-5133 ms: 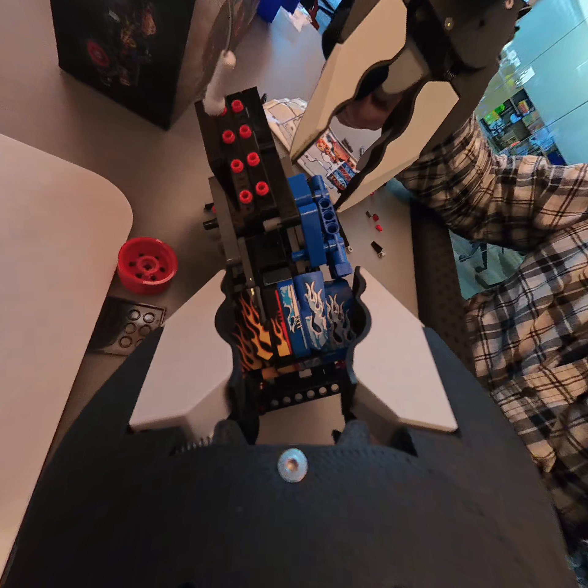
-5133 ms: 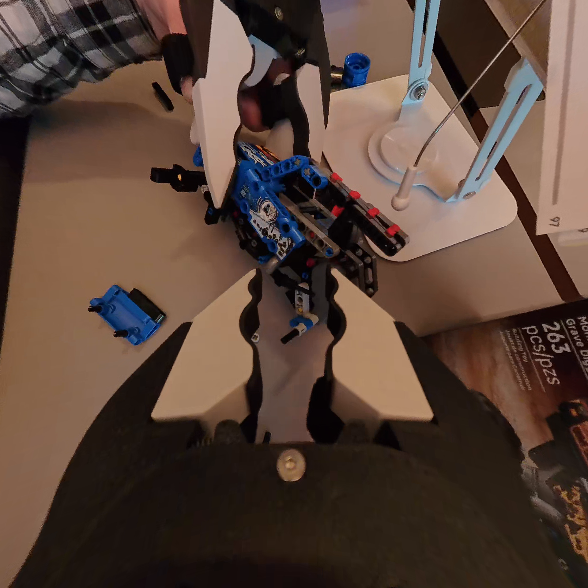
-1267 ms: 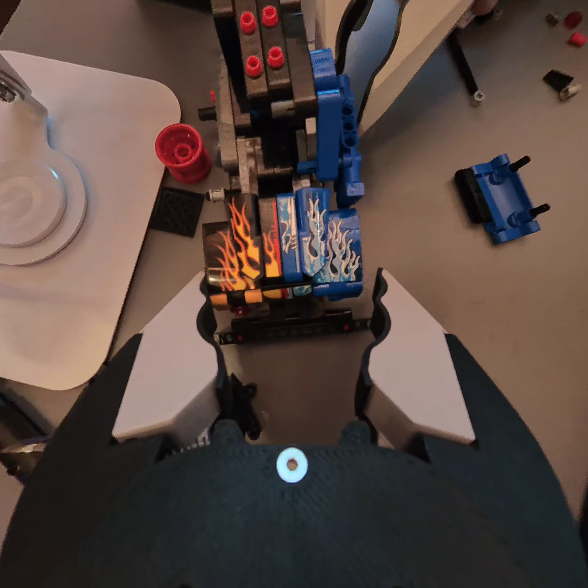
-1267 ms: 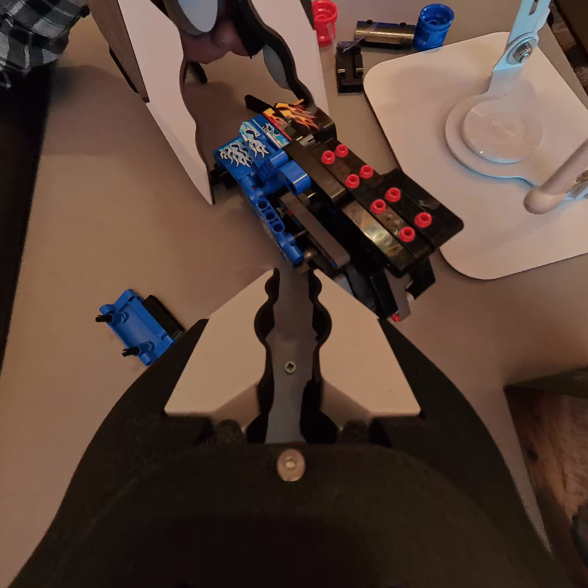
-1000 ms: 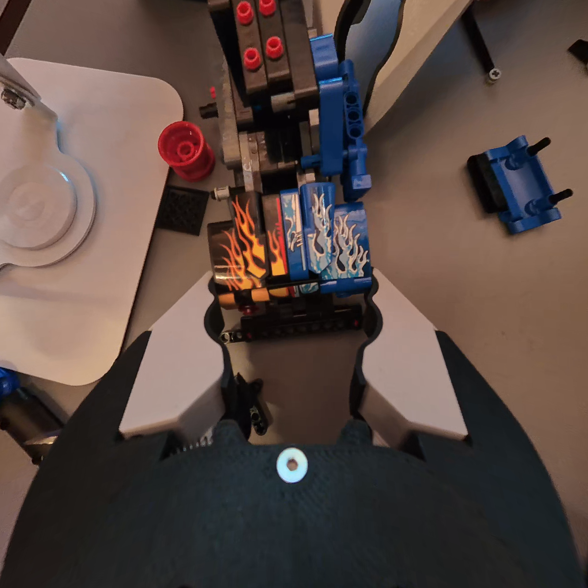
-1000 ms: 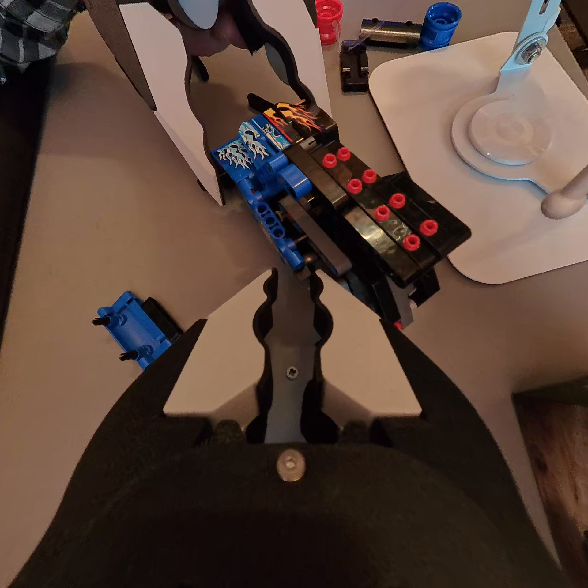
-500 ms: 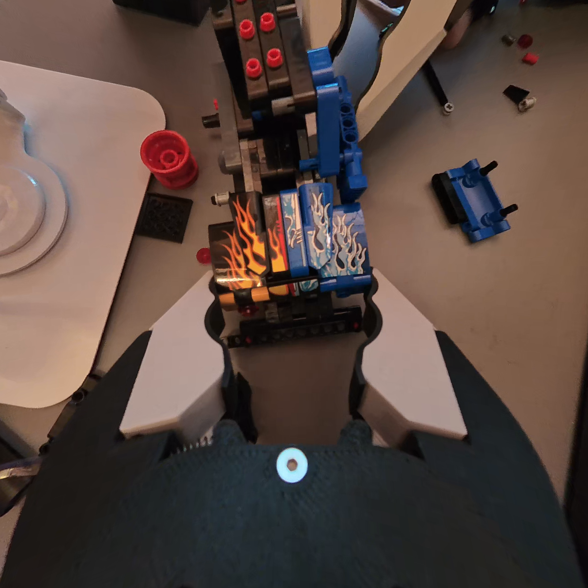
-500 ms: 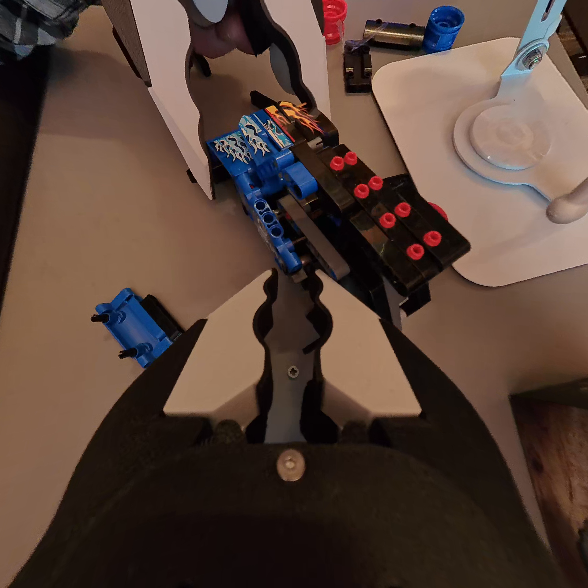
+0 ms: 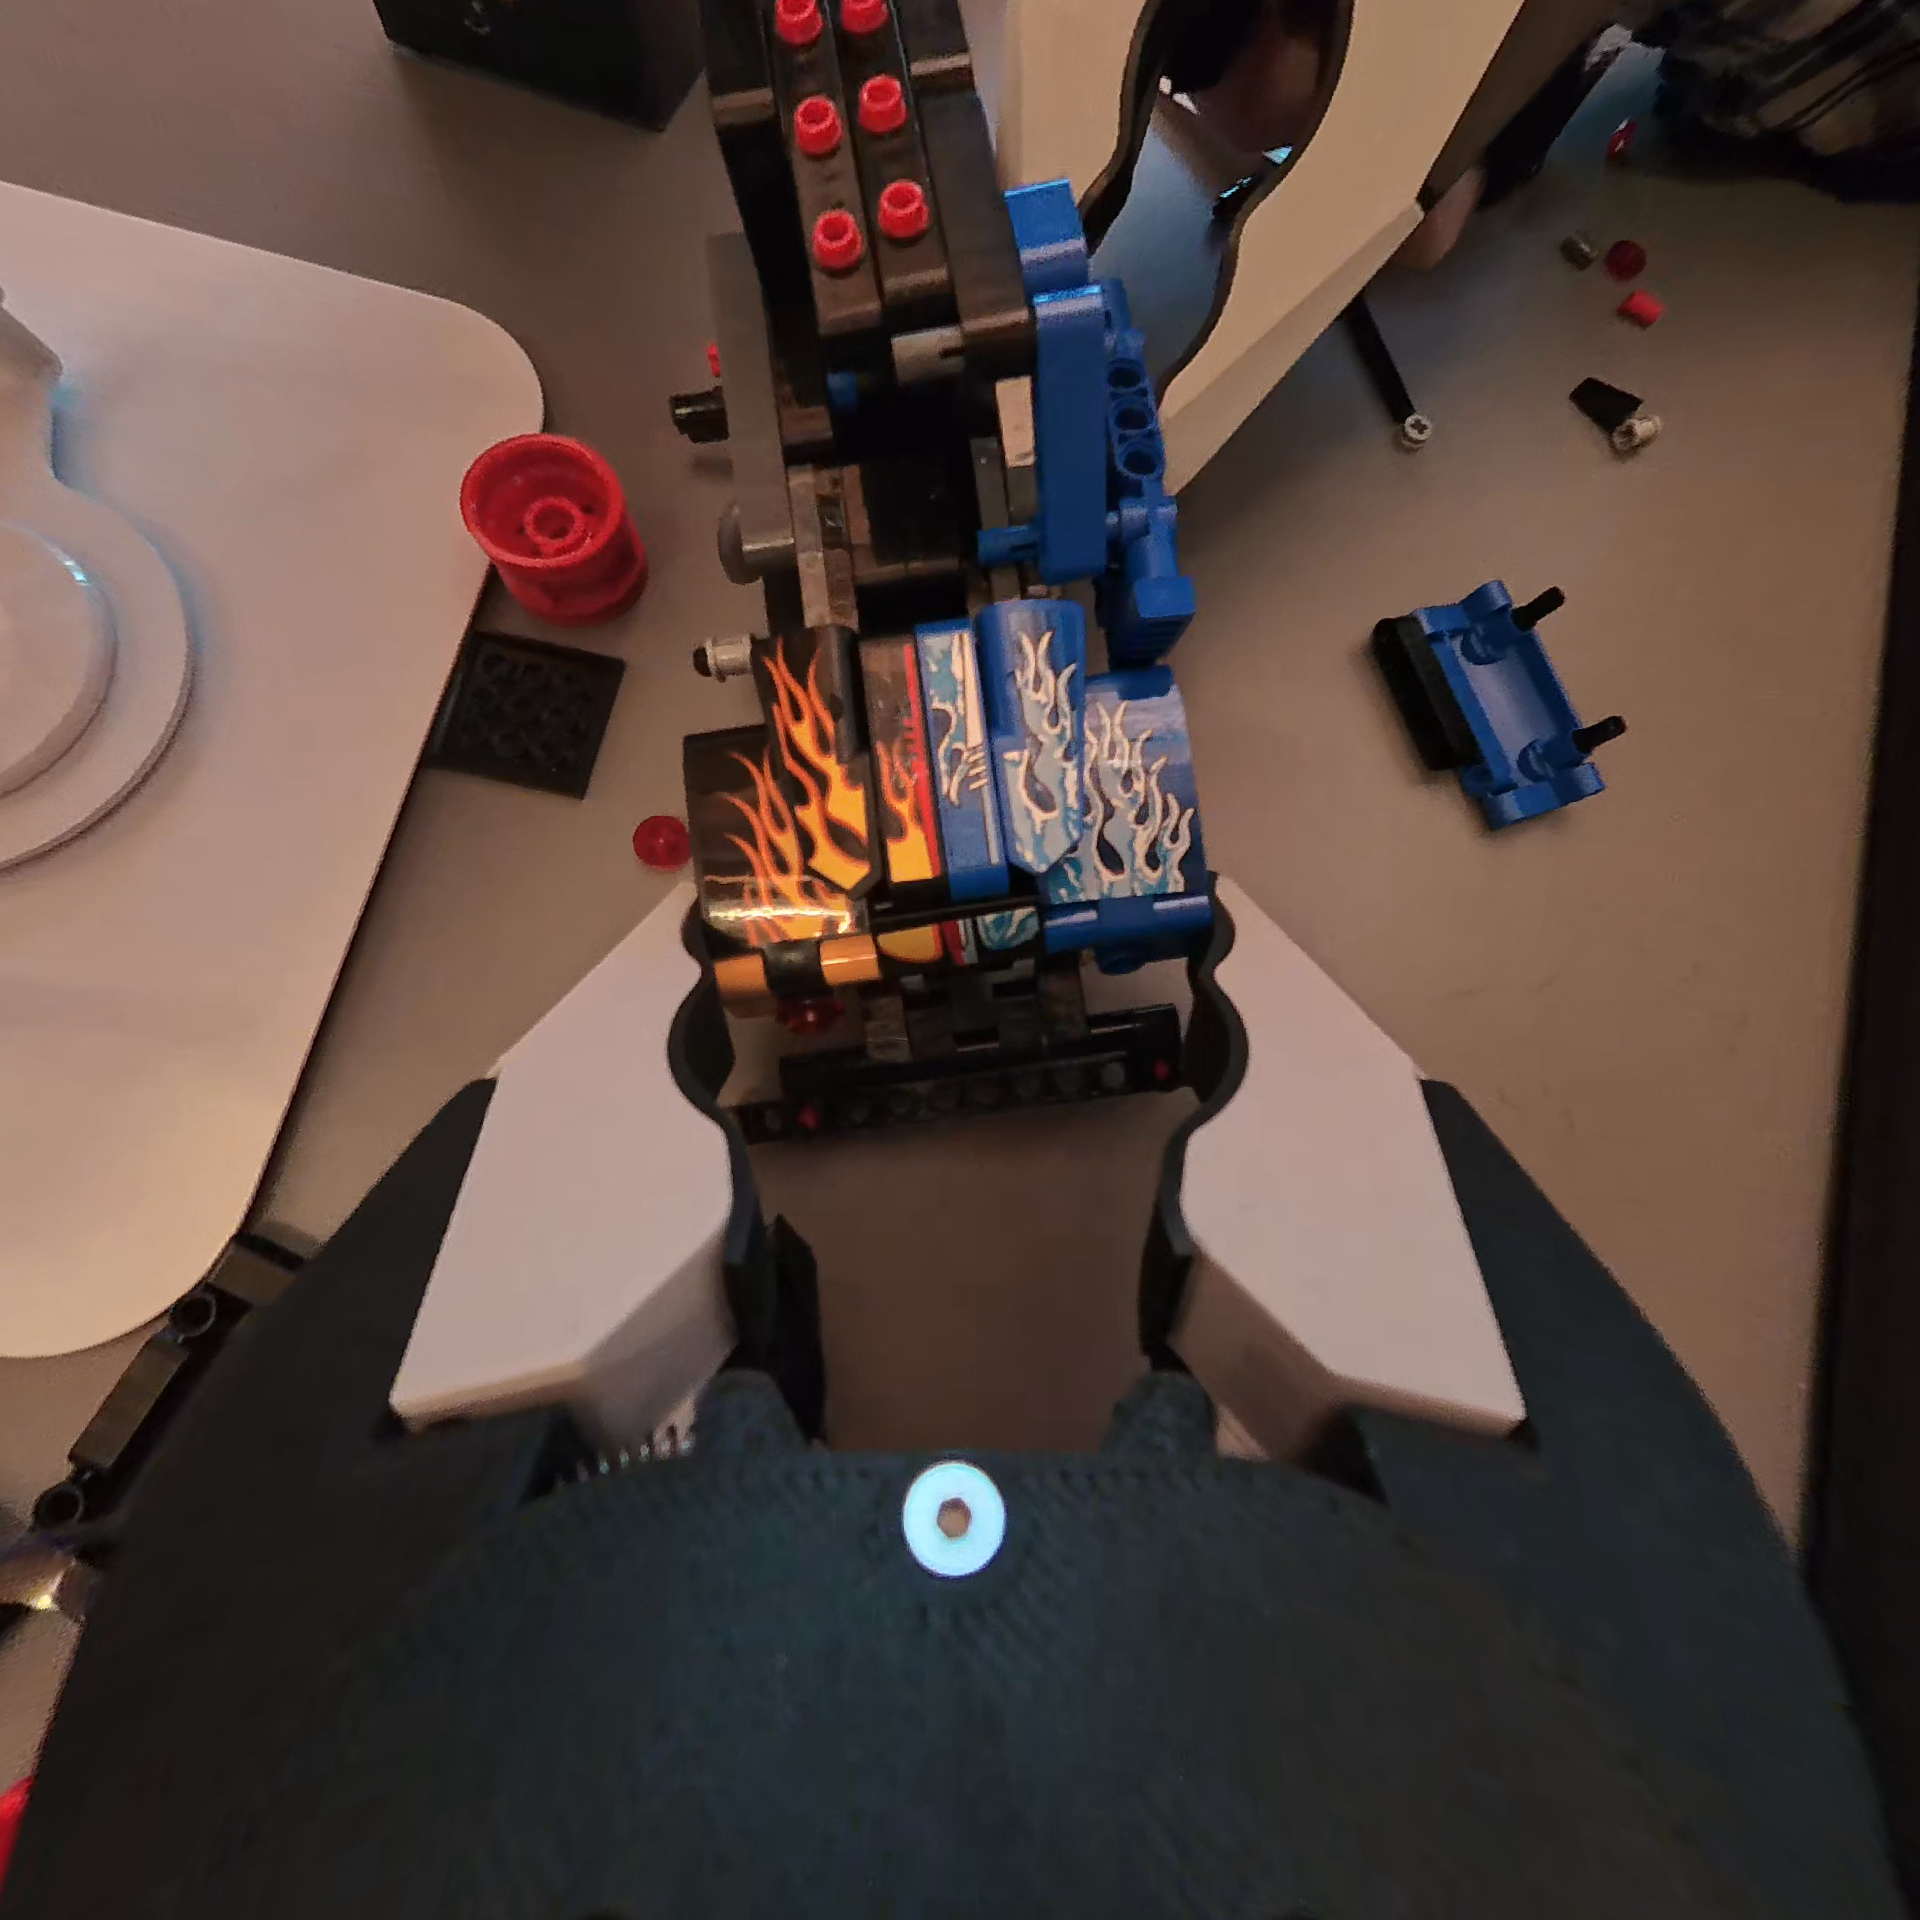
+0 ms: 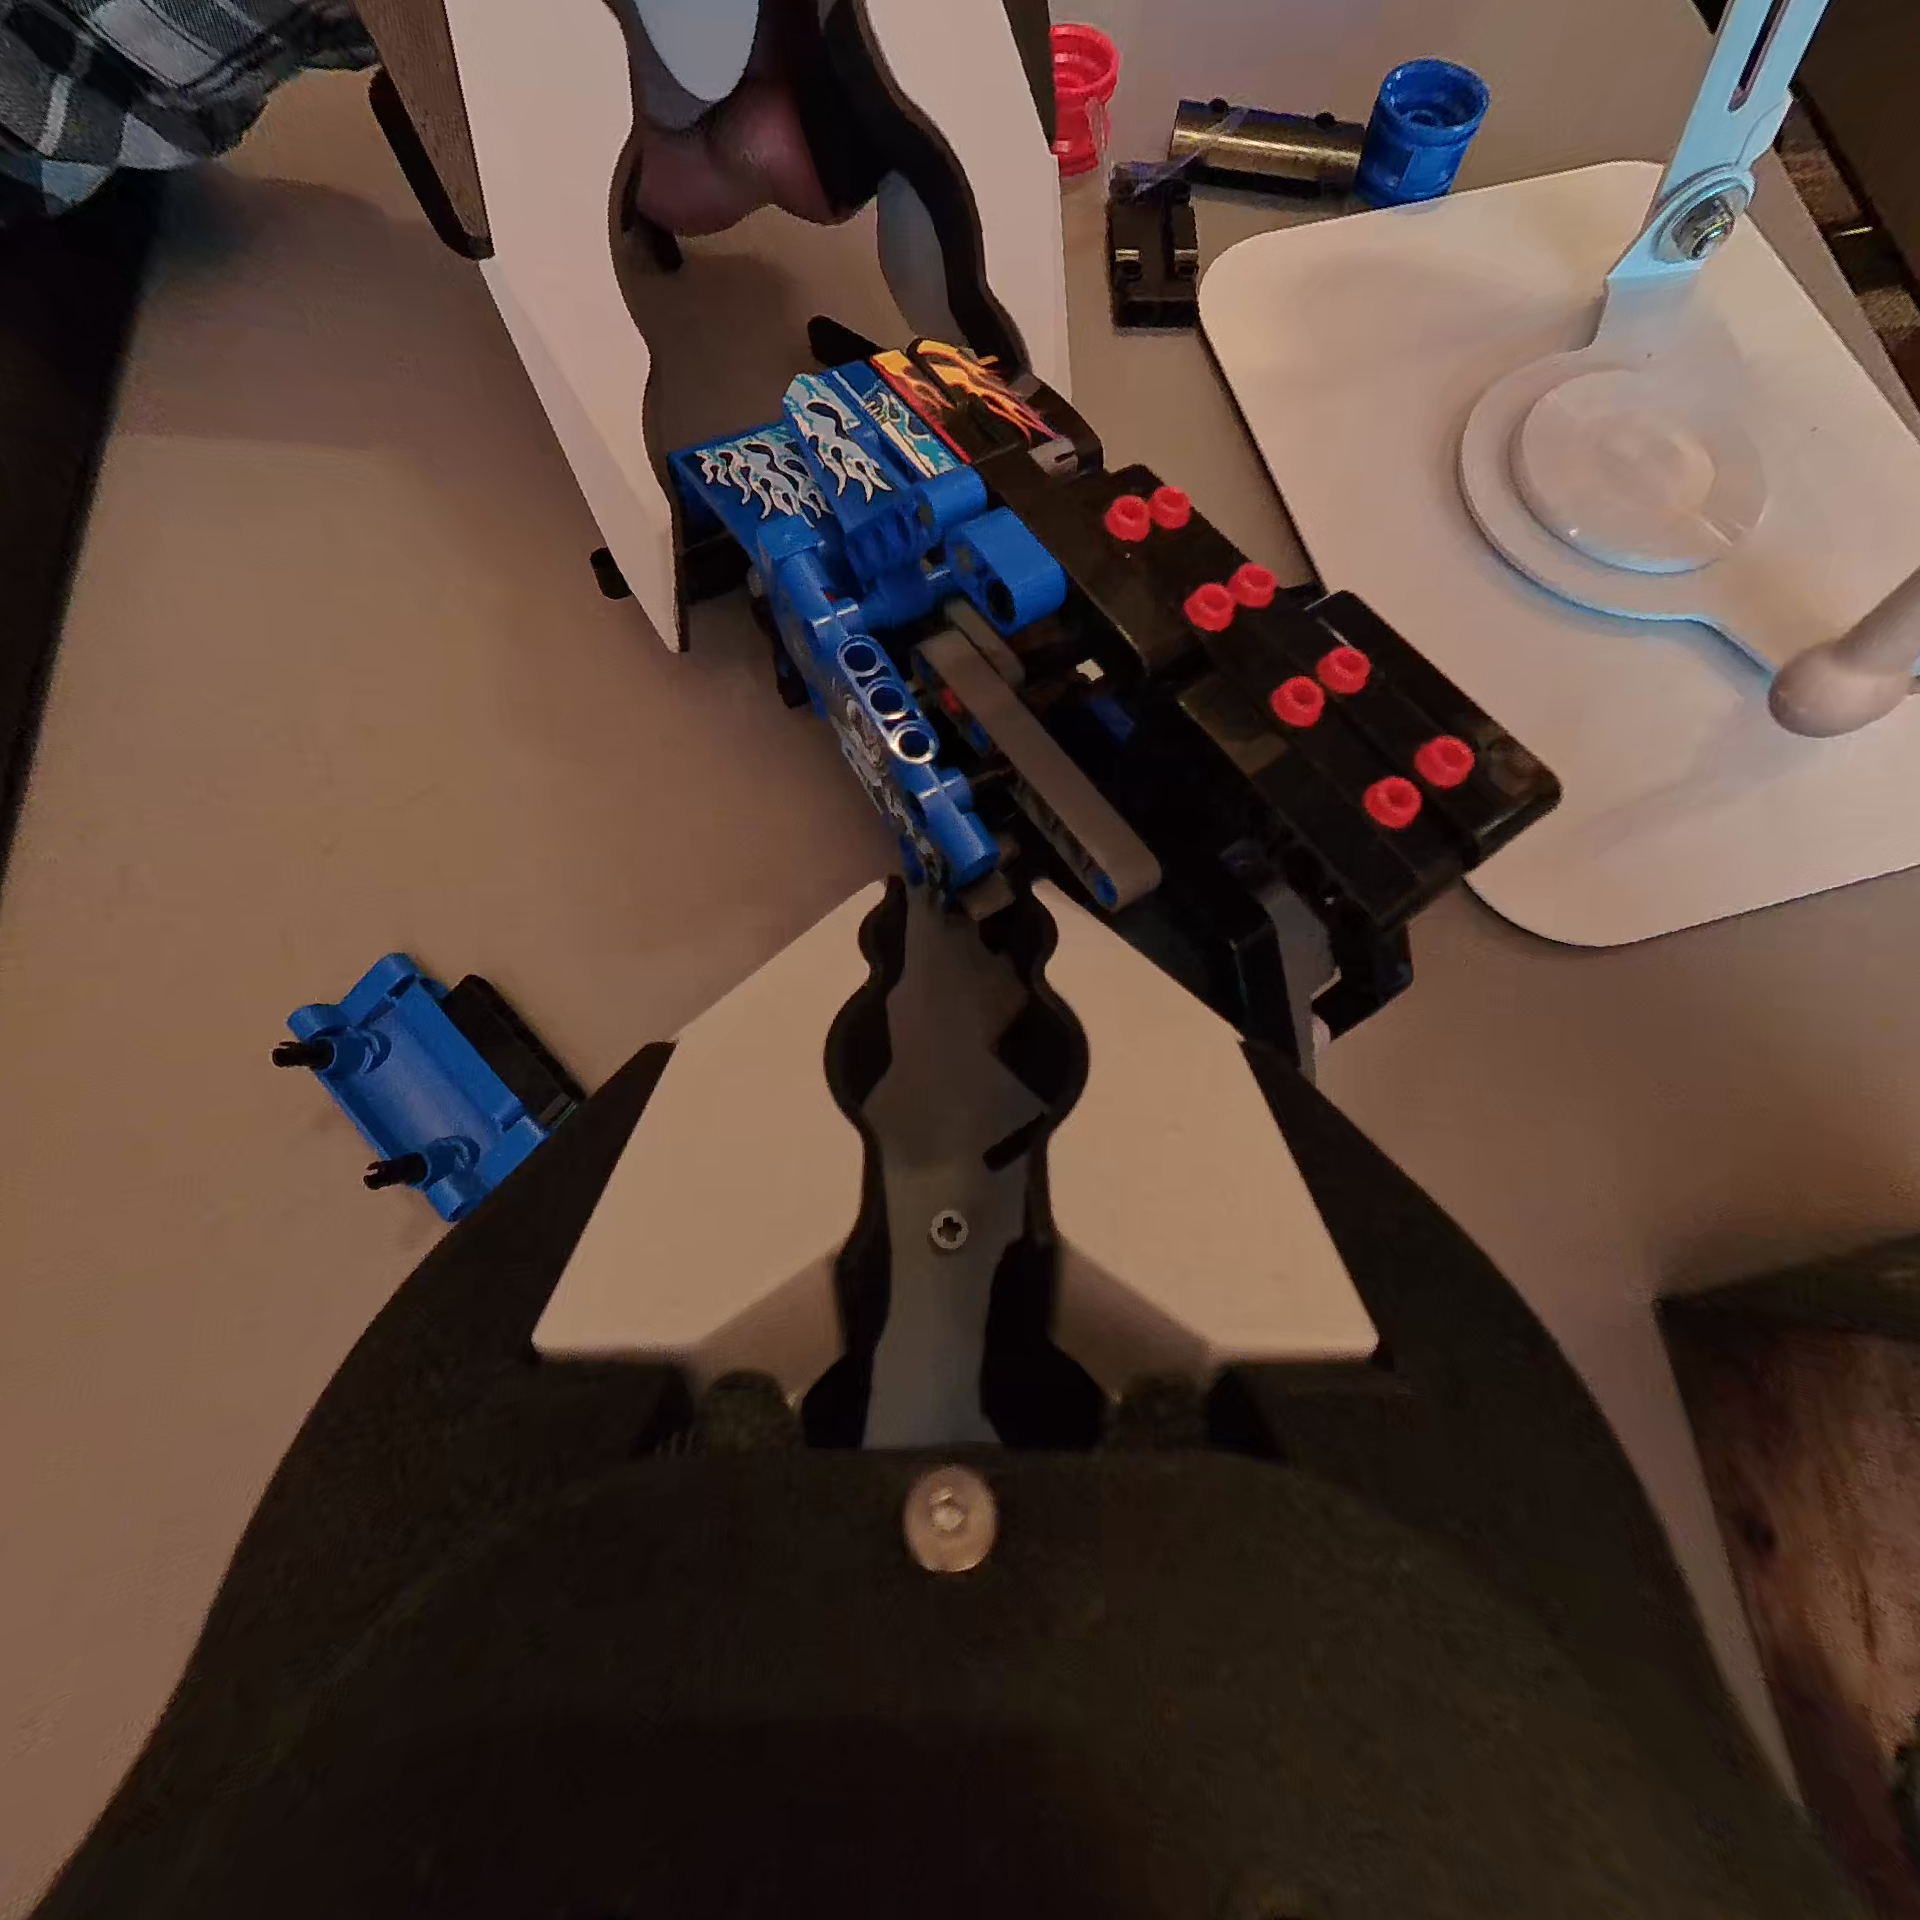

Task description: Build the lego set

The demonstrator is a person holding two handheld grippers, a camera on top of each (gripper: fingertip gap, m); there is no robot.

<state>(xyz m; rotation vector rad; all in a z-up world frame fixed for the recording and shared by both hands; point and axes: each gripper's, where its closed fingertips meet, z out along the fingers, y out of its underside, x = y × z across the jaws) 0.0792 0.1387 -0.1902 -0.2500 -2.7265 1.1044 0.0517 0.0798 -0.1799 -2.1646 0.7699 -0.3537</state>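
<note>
The lego truck model lies on the table. It has a black body with red studs, blue side beams and a flame-printed hood. My left gripper is shut on the hood end, one finger on each side. Its fingers also show in the right wrist view. My right gripper hovers at the model's rear blue beam. Its jaws stand a narrow gap apart with nothing clearly held. One of its fingers stands beside the blue beam.
A blue sub-assembly with black pins lies beside the model. A red wheel hub, a black grille tile, a black axle and small loose parts lie around it. A white stand base is close by. A blue hub sits at the back. One gripper's finger ends stand about 8 centimetres off the other's.
The model, held up tilted five seconds ago, now lies on the table. My left gripper closed onto the hood about a second ago. The model's rear has drawn nearer my right gripper.
</note>
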